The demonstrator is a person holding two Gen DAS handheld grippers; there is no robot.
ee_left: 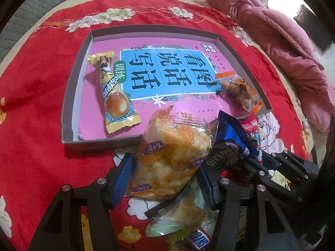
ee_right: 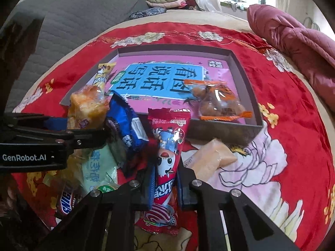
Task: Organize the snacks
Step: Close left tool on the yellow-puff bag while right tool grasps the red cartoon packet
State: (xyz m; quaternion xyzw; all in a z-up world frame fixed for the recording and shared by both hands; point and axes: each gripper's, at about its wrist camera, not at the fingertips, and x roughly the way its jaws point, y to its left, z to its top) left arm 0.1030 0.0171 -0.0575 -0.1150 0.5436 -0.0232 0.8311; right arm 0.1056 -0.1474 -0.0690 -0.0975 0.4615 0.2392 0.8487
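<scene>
A shallow grey box with a pink book on its floor lies on a red floral cloth. In it lie a yellow egg snack and an orange nut pack. An orange-and-white rice cracker pack stands tilted between the blue pads of my left gripper, which is open, with a thin gap at the right pad. My right gripper is shut on a red cartoon snack stick in front of the box.
A snack pile lies before the box: a blue cookie pack, a green pack, a Snickers bar, a beige pack. A pink quilt is bunched at the back right.
</scene>
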